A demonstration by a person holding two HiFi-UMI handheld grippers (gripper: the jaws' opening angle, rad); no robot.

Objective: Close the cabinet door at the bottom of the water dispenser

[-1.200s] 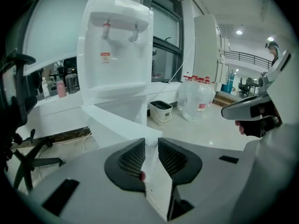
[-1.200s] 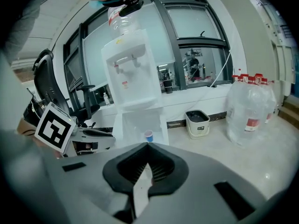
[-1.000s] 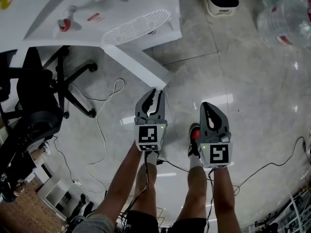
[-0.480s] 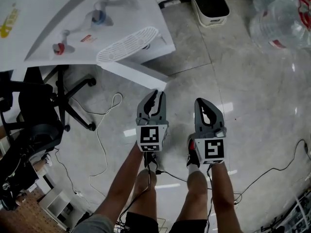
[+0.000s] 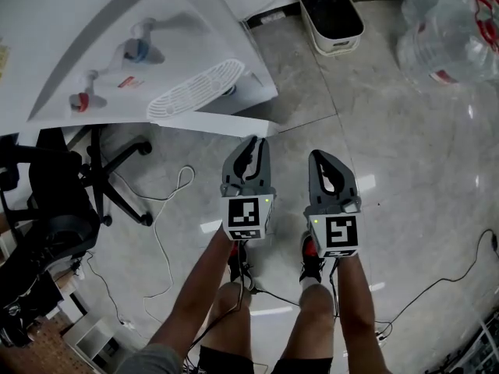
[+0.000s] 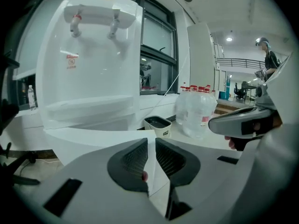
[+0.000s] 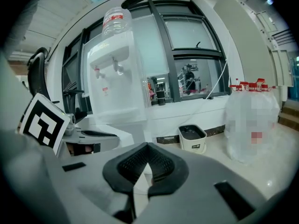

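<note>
Since a second earlier, both hand-held grippers had moved forward across the grey tiled floor toward the water dispenser (image 5: 156, 45), and the waste bin (image 5: 331, 18) by the wall had come fully into the head view. The left gripper (image 5: 253, 140) had just been closing its jaws; they stood a narrow slit apart with nothing gripped between them. The right gripper (image 5: 320, 156), just beside it and level with it, had its jaws together and empty. The white dispenser filled the upper left of the head view, its red and blue taps and slotted drip tray facing up at the camera. Its cabinet door (image 5: 226, 122) at the bottom was still swung open, a thin white panel jutting out over the floor, its free corner just ahead of the left gripper's tips; whether they touched could not be told. Large clear water bottles (image 5: 448, 37) stood at the upper right, and a black office chair (image 5: 62, 201) at the left. A thin cable (image 5: 160, 209) trailed over the floor beside the person's legs.
</note>
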